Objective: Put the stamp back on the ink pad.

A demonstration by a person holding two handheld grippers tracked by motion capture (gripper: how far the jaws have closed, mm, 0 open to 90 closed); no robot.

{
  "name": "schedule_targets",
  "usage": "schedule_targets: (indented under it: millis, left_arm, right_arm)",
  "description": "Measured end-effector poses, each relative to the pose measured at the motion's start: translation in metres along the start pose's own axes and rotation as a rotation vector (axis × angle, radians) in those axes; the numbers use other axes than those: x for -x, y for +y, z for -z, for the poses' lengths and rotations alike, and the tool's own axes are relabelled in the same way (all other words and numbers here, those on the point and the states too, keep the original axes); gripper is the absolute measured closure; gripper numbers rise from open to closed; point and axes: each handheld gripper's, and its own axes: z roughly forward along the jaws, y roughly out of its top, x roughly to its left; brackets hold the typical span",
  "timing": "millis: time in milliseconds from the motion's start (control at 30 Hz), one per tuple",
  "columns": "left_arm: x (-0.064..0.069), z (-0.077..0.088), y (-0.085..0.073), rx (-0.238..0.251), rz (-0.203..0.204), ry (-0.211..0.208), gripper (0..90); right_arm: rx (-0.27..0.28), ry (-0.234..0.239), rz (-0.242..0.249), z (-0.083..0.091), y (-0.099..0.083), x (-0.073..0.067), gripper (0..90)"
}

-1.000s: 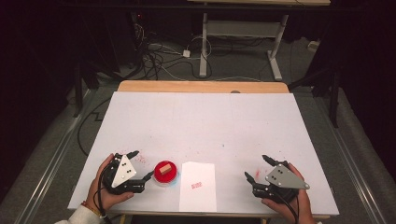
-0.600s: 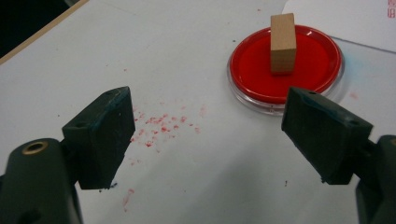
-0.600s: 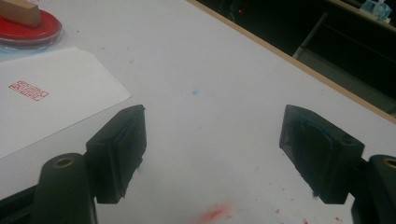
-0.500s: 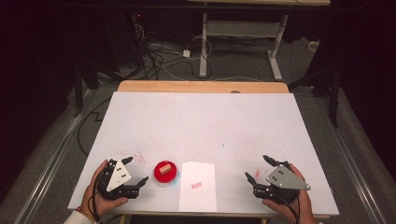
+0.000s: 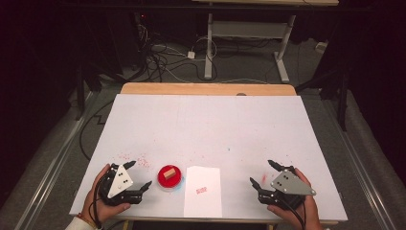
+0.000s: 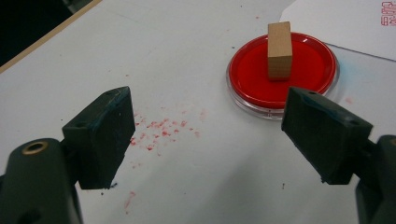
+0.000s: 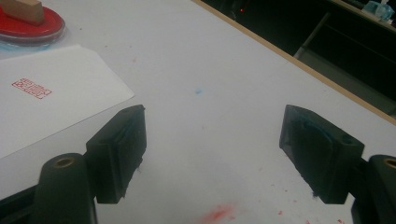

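While both rest at the table's (image 5: 206,120) near edge, the left gripper (image 5: 137,175) and right gripper (image 5: 264,173) stand spread wide, grasping nothing. At two o'clock from the left gripper, the wooden stamp (image 5: 167,174) stands upright in the red ink pad (image 5: 170,178), just beside the stamped paper (image 5: 203,190).

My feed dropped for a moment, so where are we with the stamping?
Done: the paper carries one red imprint, and the wooden stamp stands upright on the red ink pad. In hand: nothing; the left gripper and right gripper are open near the table. Left: probably nothing, unless more imprints are wanted.
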Motion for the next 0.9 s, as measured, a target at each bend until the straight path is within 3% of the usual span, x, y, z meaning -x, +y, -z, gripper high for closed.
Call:
schedule_targets:
  millis: [900]
  left_arm:
    - [-0.0044,-0.0065,-0.0025,-0.026,0.027,-0.004,16.8]
  right_arm:
    - [-0.006,0.010,-0.005,-0.0027,-0.0013,0.0025,23.3]
